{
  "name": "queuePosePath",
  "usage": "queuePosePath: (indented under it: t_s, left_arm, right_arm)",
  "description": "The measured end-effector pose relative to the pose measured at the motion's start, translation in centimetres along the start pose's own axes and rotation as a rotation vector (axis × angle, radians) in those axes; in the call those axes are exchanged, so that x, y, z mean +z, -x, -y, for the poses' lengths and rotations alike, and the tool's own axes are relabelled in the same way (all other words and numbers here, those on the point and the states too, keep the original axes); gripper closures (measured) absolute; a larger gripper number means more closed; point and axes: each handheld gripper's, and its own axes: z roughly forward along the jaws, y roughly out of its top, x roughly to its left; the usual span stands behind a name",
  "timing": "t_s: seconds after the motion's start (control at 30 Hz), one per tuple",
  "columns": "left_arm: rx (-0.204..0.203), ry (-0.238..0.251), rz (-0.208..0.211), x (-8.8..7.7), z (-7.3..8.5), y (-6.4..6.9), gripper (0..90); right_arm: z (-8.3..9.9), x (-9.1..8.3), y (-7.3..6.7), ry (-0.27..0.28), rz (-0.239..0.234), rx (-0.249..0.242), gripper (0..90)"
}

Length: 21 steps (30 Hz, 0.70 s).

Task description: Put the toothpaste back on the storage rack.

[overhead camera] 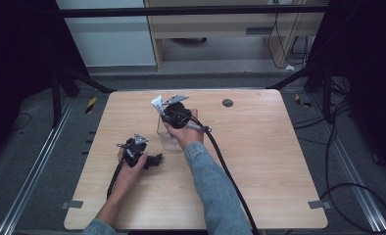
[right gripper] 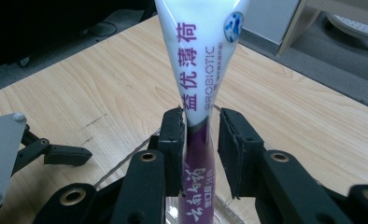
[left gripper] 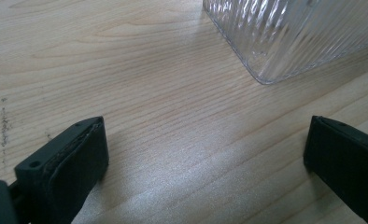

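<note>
The right gripper (right gripper: 200, 149) is loosening around the toothpaste tube (right gripper: 198, 70), already standing in the ribbed glass cup (left gripper: 289, 32); withdrawal remains. The left gripper (left gripper: 205, 163) is resting open, lower frame.

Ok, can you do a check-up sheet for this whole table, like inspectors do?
Surface: wooden table, faint scuffs.
Job's things: toothpaste tube standing in ribbed glass cup.
Clutter: small dark disc near the far edge.
Grippers: left gripper open, beside the cup; right gripper around the tube, gap at one pad.
Cables: black cable trails off the near edge.
Surroundings: grey floor, wooden cabinet behind.
</note>
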Motion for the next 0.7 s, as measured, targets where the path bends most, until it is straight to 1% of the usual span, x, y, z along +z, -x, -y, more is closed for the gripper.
queuePosePath:
  t_s: [0.3, 0.43, 0.53, 0.63, 0.7]
  left_arm:
    - [-0.001, 0.001, 0.000, 0.0, 0.0, 0.0, 0.0]
    - [-0.005, 0.004, -0.001, 0.1, 0.0, 0.0, 0.0]
    - [-0.006, 0.004, -0.001, 0.1, -0.1, 0.0, 0.0]
    - [-0.006, 0.004, -0.001, 0.1, 0.0, 0.0, 0.0]
    - [-0.003, 0.001, 0.000, 0.1, -0.1, 0.0, 0.0]
  right_arm:
    - [0.3, -0.9, 0.2, 0.006, 0.004, -0.004, 70.1]
    - [0.3, -1.8, 0.0, 0.003, 0.003, -0.026, 70.0]
    - [0.2, -2.1, 0.0, 0.002, 0.002, -0.032, 69.9]
    - [0.0, -2.4, 0.2, 0.004, -0.001, -0.036, 69.4]
    - [-0.3, -2.6, 0.7, 0.004, -0.005, -0.037, 68.1]
